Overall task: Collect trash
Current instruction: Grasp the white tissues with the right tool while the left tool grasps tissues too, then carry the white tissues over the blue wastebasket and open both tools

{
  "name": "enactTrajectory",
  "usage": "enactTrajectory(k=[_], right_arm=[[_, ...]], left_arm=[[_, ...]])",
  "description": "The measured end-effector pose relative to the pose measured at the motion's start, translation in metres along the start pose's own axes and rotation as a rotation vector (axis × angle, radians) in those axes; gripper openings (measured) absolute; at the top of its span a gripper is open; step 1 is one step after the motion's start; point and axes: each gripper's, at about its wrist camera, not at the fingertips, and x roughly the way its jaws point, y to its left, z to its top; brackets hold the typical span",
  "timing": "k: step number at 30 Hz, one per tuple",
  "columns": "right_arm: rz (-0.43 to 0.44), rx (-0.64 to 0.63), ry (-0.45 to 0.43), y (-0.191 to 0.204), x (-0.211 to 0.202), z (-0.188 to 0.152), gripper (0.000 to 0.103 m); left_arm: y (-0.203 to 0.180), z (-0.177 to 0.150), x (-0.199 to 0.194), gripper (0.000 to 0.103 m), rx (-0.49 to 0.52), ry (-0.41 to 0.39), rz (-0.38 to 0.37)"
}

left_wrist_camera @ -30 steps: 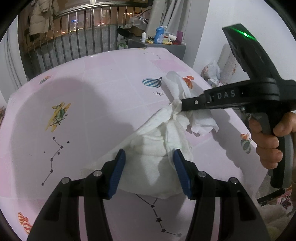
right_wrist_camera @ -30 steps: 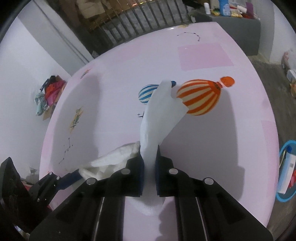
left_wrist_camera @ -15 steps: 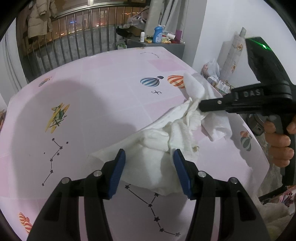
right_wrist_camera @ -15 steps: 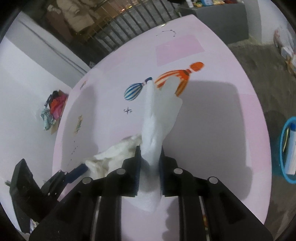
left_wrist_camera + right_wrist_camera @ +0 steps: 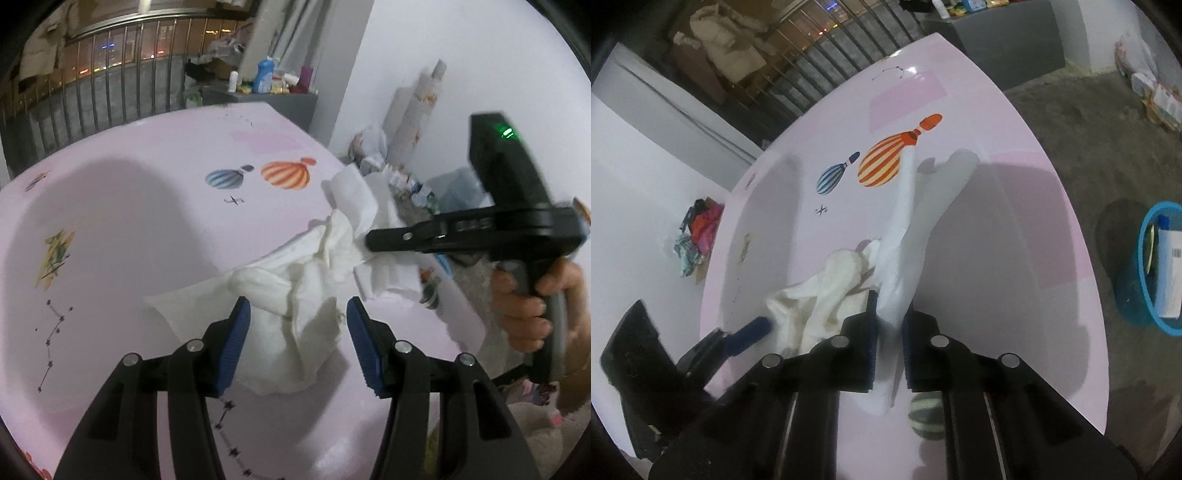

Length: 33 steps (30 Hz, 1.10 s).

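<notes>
While the right gripper (image 5: pixel 889 321) closes its jaws on a long strip of white tissue (image 5: pixel 905 236), the left gripper (image 5: pixel 298 332) has its blue pads (image 5: pixel 236 343) standing apart on either side of a crumpled wad of tissue (image 5: pixel 295 295), not clamped on it. The strip rises forward and away from the right gripper's fingertips, and its lower end hangs below them. The wad lies on the table just to the left of the right gripper and directly ahead of the left one.

The table (image 5: pixel 129 221) is covered in a glossy pale pink sheet printed with a blue striped balloon (image 5: pixel 224 179) and an orange striped balloon (image 5: pixel 285 174) ahead of the left gripper, a small aeroplane and dotted star patterns to its left. Large soft shadows fall across the pink.

Beyond the far edge of the table runs a metal railing (image 5: pixel 110 99) with city lights behind it. A grey cabinet (image 5: pixel 258 99) bearing bottles stands beside a white wall. To the right of the right gripper, on the dark floor, sits a blue basket (image 5: pixel 1152 273); to its left, a heap of coloured clothes (image 5: pixel 698 236) lies against the wall. A person's hand (image 5: pixel 539 306) grips the right gripper's handle.
</notes>
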Motion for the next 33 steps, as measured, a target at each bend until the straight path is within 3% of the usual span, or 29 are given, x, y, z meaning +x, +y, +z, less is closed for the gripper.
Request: enactTrajectory(k=[2, 4, 9, 11, 17, 22, 29, 33], right_arm=[[0.021, 0.012, -0.005, -0.005, -0.005, -0.001, 0.008], [0.039, 0.024, -0.014, -0.012, -0.013, -0.004, 0.008], [0.093, 0.071, -0.031, -0.027, -0.022, -0.006, 0.007], [0.120, 0.094, -0.037, -0.035, -0.025, -0.006, 0.007], [0.201, 0.148, -0.065, -0.058, -0.039, -0.012, 0.007], [0.223, 0.208, -0.150, -0.080, -0.063, -0.012, 0.007], [0.192, 0.380, -0.380, -0.147, -0.131, -0.020, 0.007], [0.119, 0.491, -0.473, -0.191, -0.155, -0.032, 0.007]], left_arm=[[-0.004, 0.005, 0.010, 0.052, 0.009, 0.018, 0.016], [-0.009, 0.007, 0.016, 0.045, 0.021, 0.022, 0.032], [-0.008, 0.013, 0.023, 0.012, 0.013, 0.028, 0.009], [-0.007, 0.017, 0.024, 0.008, 0.009, 0.030, 0.012], [-0.008, 0.050, 0.019, 0.007, -0.014, -0.014, 0.002], [-0.037, 0.094, 0.013, 0.006, 0.048, -0.069, -0.080], [-0.135, 0.161, 0.035, 0.006, 0.253, -0.116, -0.228], [-0.198, 0.180, 0.080, 0.006, 0.343, -0.057, -0.307]])
